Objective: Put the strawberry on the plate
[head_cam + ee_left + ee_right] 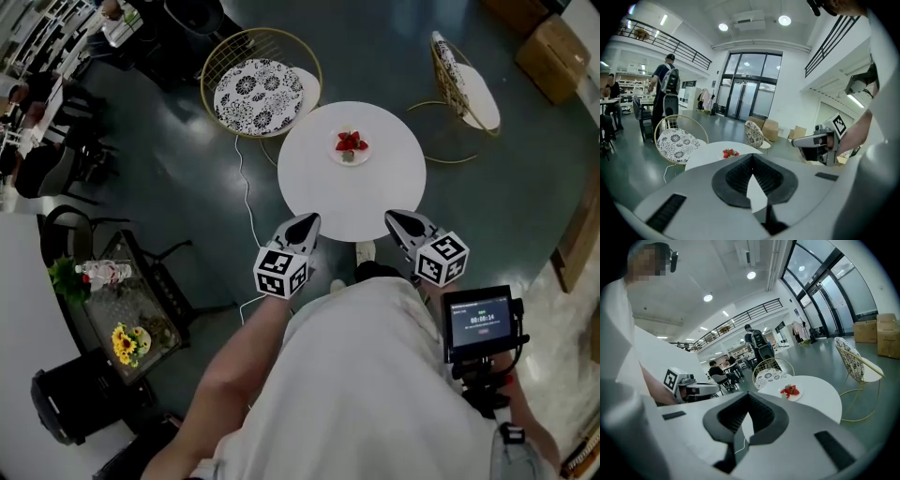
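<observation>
White round table point(319, 192), both grippers short of its near edge.
I read left gripper point(305, 225) and right gripper point(401, 223) closed, nothing between the jaws; plate point(333, 156) mid-table, well apart from both, strawberries point(351, 142) on it.

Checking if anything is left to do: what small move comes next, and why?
Probably none, just hold both grippers where they are: the strawberries already lie on the plate on the white table, and the left gripper and right gripper are near the person's body, jaws together, nothing between them.
</observation>
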### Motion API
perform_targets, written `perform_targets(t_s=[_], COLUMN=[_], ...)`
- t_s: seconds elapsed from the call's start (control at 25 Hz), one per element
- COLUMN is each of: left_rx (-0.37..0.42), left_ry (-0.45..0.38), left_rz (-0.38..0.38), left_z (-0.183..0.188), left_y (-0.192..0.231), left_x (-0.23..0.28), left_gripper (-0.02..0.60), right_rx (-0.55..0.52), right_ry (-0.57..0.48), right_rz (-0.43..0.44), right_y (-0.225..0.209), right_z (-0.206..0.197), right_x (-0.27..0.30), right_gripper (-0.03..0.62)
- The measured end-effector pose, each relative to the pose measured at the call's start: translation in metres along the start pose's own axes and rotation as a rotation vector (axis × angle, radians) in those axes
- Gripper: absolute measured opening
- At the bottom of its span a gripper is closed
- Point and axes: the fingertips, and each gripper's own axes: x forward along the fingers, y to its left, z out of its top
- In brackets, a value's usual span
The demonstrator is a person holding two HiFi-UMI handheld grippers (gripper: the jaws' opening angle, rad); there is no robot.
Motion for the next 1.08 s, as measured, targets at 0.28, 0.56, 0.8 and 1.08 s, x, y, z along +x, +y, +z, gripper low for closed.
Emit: perform_targets(t_s=[0.28,0.56,0.8,1.08], left_rx=[0.013,0.016,0.028,0.019], left_ry=[-0.012,-0.008,-0.009,-0.008], left_rz=[-0.01,-0.022,-0.034,-0.045], left_z=[-0.013,-0.017,-0.019,-0.019], left_y=[-0.02,-0.037,-0.044,-0.051], left_x=[-0.01,-0.02,-0.02,-0.019], left_gripper=[0.008,0.008,0.008,0.008], right_rx=[-0.026,-0.028,-0.033,-0.025], right_ry=[-0.014,-0.032,-0.044,-0.037], right_rz=[-0.001,-0.012,-0.016,-0.023], right_y=[0.01,0.022,0.025,0.027], right_z=[-0.01,-0.008,-0.008,-0.013], right_x=[-0.023,-0.04,-0.045,-0.048], right_gripper=[0.006,0.006,0.006,0.006])
